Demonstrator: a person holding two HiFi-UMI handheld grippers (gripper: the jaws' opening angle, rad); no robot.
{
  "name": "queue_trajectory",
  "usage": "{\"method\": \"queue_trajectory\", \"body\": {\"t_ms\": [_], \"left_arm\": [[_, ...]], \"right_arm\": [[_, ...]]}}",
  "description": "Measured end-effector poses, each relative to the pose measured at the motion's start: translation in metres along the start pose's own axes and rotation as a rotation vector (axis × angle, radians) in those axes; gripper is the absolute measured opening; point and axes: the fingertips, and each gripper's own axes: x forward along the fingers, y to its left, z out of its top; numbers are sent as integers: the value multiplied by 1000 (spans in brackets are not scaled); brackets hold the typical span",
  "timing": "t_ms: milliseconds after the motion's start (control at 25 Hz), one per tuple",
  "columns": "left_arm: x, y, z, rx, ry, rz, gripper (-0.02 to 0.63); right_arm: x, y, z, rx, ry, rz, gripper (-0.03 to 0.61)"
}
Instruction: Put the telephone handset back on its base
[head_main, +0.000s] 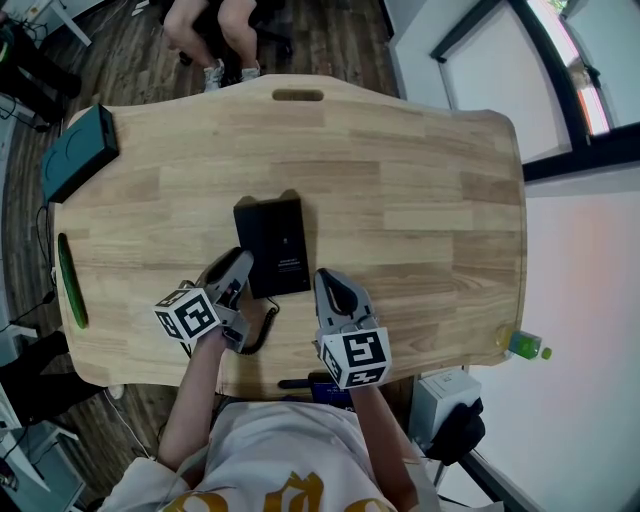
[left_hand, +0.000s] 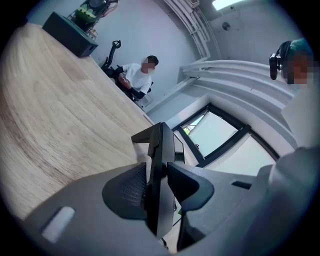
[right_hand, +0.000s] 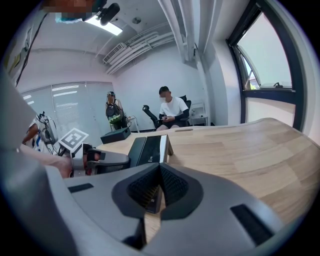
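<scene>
Head view: black handset (head_main: 250, 250) seems to lie in its cradle on the L side of the base (head_main: 287, 240), mid wooden counter (head_main: 420, 200), curly cord (head_main: 262, 328) trailing to the near edge; L gripper (head_main: 238, 268) at its near end, R gripper (head_main: 332, 285) just beside the base. L gripper view: jaws slightly apart w/ the handset's end btwn them, pads not seeming to press; likely light, stiff, slick plastic, best pinched across its narrow middle, cord may tug. R gripper view: jaws closed together, empty; smooth level wood, bright office, window (right_hand: 265, 60), person (right_hand: 172, 107) seated at far end.
</scene>
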Motion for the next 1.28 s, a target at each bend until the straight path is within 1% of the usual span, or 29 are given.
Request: {"method": "queue_trajectory", "body": {"t_ms": [120,240,320,480,520,600,640,760,840,960,1040,1080,1160,1280], "left_arm": [[-2,2,0,13,-8,35,120],[-7,0,3,58,-16,60,124],[-15,-3,10,101,-38,80,124],[-37,-13,27,215,-106,124,121],[-43,-17,30,242,-117,127,112],[-56,-27,33,301,-130,129,35],[-62,-32,35,331,-134,127,12],[-83,-49,35,406,-154,111,3],[-96,-66,32,482,-163,101,3],[-115,-94,28,639,-175,103,3],[-127,-108,26,722,-189,109,3],[-132,-113,26,749,-195,112,3],[-140,-119,25,777,-208,118,3],[-146,-120,28,777,-226,139,3]], "right_arm": [[-4,2,5,-6,-10,-1,3],[-10,4,11,-14,-26,-7,3],[-15,7,16,-22,-40,-11,3],[-27,17,27,-44,-74,-12,3],[-31,20,30,-49,-83,-12,3],[-40,28,38,-59,-108,-13,3],[-45,31,42,-64,-123,-15,3],[-62,42,54,-81,-172,-26,3],[-78,47,62,-105,-221,-50,3],[-103,54,76,-155,-299,-90,3],[-115,57,79,-164,-323,-103,3],[-119,58,78,-162,-327,-109,3],[-123,58,74,-158,-325,-122,3],[-127,60,70,-165,-320,-132,3]]}}
